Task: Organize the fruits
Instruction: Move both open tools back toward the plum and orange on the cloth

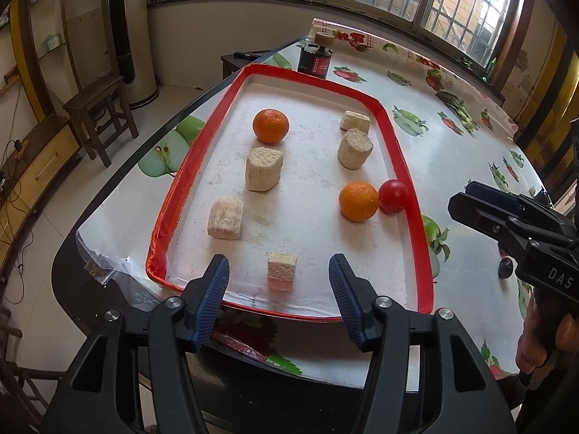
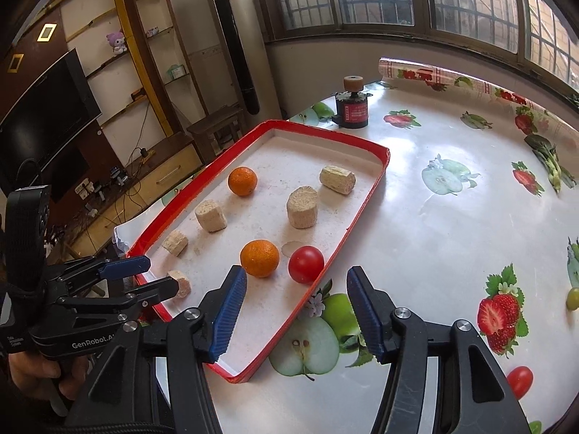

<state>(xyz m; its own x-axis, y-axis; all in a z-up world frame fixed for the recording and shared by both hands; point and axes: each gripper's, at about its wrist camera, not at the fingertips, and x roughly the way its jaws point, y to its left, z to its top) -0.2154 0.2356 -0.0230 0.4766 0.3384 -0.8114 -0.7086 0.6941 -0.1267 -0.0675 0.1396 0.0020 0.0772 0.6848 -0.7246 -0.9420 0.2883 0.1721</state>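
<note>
Tray (image 1: 389,133), red rim, white floor, lying on a tabletop (image 1: 452,166) covered in a fruit-print cloth.

Contents of tray:
- Far orange (image 1: 270,126), toward the left far part, standing alone.
- Near orange (image 1: 358,200), by the right rim, just beside the tomato.
- Tomato (image 1: 393,196), red, against the right rim.
- Five pale, crumbly blocks: two near the far right rim (image 1: 355,122) and (image 1: 354,148), one mid-left (image 1: 263,168), one lower left (image 1: 225,217), one at the near edge (image 1: 282,270), its lower part tinted orange.

Outside tray: dark jar (image 1: 315,57) with a round cap, on the tabletop just past the far rim.

Left tool (image 1: 278,282): blue pads apart, nothing between them, held over the tray's near edge with the near block just ahead.

Right tool (image 2: 296,307): pads apart, empty, held over the tray's right rim; near orange and tomato lie just ahead of it.

A hand (image 2: 32,372) grips the left tool's handle.
</note>
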